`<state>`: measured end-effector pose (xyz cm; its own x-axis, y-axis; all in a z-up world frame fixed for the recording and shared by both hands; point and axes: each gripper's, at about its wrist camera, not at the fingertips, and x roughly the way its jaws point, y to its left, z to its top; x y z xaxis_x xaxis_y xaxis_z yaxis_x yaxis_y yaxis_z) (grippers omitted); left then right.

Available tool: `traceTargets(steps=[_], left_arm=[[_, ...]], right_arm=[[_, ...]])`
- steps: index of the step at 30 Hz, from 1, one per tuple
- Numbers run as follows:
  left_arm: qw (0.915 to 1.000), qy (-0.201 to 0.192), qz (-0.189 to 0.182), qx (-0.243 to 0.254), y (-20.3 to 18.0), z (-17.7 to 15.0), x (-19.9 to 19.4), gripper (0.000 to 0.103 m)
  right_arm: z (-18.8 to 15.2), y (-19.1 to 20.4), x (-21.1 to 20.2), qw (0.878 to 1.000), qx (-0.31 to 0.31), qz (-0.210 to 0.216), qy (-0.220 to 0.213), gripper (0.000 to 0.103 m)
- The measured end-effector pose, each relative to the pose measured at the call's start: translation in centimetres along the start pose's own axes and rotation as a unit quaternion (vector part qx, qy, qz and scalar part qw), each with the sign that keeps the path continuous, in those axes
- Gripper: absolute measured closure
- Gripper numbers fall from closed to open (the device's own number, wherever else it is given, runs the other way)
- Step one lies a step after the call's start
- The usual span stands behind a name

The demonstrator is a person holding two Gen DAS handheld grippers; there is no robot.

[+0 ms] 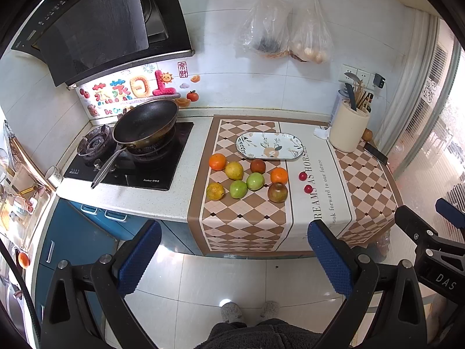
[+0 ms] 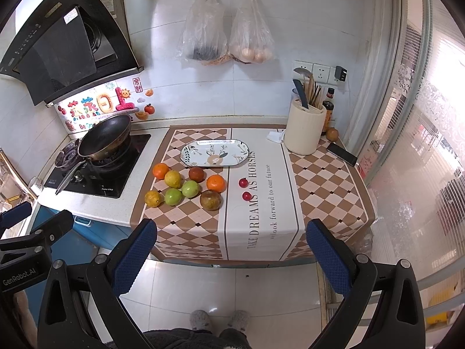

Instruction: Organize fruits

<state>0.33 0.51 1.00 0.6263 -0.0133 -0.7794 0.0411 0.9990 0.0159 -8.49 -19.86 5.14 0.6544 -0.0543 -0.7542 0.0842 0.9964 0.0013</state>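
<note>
A pale tiled floor runs up to a kitchen worktop point(image 1: 139, 200) draped with a checked cloth point(image 1: 247, 221). Both the left tongs point(image 1: 232, 258) and the right tongs point(image 2: 229, 257) hang wide open and empty above the floor, well short of the worktop edge. Beyond them the fruits point(image 1: 247, 179) lie clustered on the cloth, two small red ones point(image 2: 244, 189) just beside. Behind sits an empty oval plate point(image 1: 268, 145), nothing between. A wok point(image 1: 145, 122) stands far left.

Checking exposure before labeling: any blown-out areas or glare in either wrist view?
Left wrist: window at right blown out, glare spot on floor; fruits evenly lit and sharp. Right wrist: window overexposed, plate clear; heavy fisheye bending in both.
</note>
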Motion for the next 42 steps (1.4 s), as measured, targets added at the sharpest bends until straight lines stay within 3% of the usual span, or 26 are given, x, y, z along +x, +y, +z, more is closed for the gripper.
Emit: traceTargets(steps=[25, 35, 37, 42], left_arm=[[1.0, -0.002, -0.002, -0.001, 0.1, -0.1, 0.0, 0.0], [1.0, -0.005, -0.001, -0.006, -0.1, 0.7, -0.4, 0.0], [0.9999, -0.012, 0.007, -0.01, -0.5, 1.2, -0.2, 0.0], [0.9953, -0.057, 0.072, -0.03, -0.3, 2.0, 1.9, 0.0]], right_arm=[[0.3, 0.2, -0.3, 1.0, 0.001, 0.005, -0.005, 0.0], [0.6, -1.5, -0.2, 1.0, 0.008, 0.015, -0.013, 0.0], [0.7, -2.0, 0.2, 1.0, 0.014, 0.016, -0.015, 0.0], [0.9, -3.2, 3.7, 0.999, 0.0, 0.023, -0.049, 0.0]])
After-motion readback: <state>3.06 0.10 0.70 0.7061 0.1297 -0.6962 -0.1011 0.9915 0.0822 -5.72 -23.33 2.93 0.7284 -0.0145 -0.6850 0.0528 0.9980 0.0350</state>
